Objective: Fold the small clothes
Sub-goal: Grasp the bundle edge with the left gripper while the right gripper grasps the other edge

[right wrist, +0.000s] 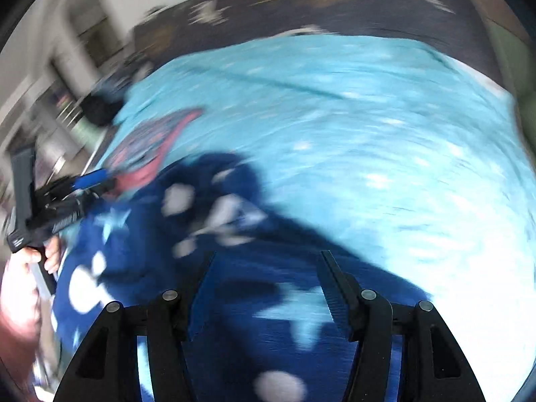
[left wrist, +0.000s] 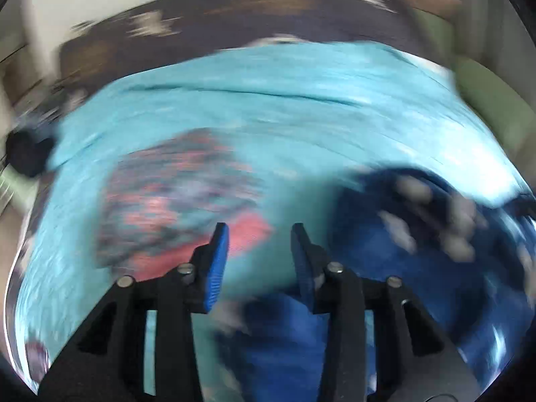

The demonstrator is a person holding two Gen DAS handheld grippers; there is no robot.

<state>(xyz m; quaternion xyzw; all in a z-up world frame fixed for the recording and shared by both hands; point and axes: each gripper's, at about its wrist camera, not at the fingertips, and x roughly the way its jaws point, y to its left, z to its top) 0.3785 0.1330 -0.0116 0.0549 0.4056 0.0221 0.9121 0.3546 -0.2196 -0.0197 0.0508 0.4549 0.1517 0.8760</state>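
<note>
- Motion blur across both views, fine detail lost
- Left gripper [left wrist: 259, 231]: blue-padded fingers [left wrist: 217, 261] apart, nothing between them, hovering over turquoise sheet [left wrist: 301, 107]; same gripper seen from right wrist view at far left [right wrist: 90, 179], held by left hand [right wrist: 23, 288]
- Right gripper [right wrist: 268, 261]: black fingers [right wrist: 335, 288] spread wide, nothing clamped, poised above navy garment [right wrist: 140, 234]
- Navy garment with pale spots and star shapes: crumpled on turquoise sheet, below and right of left gripper [left wrist: 402, 251], spreading under right gripper
- Patterned garment in pink-red and dark tones [left wrist: 174, 201]: flat on sheet, left of navy garment, just beyond left finger; edge touching or overlapping navy garment, cannot tell which [right wrist: 150, 147]
- Dark patterned cover [left wrist: 251, 10] beyond far edge of sheet
- Black object [left wrist: 28, 154] at sheet's left edge, too blurred to identify
</note>
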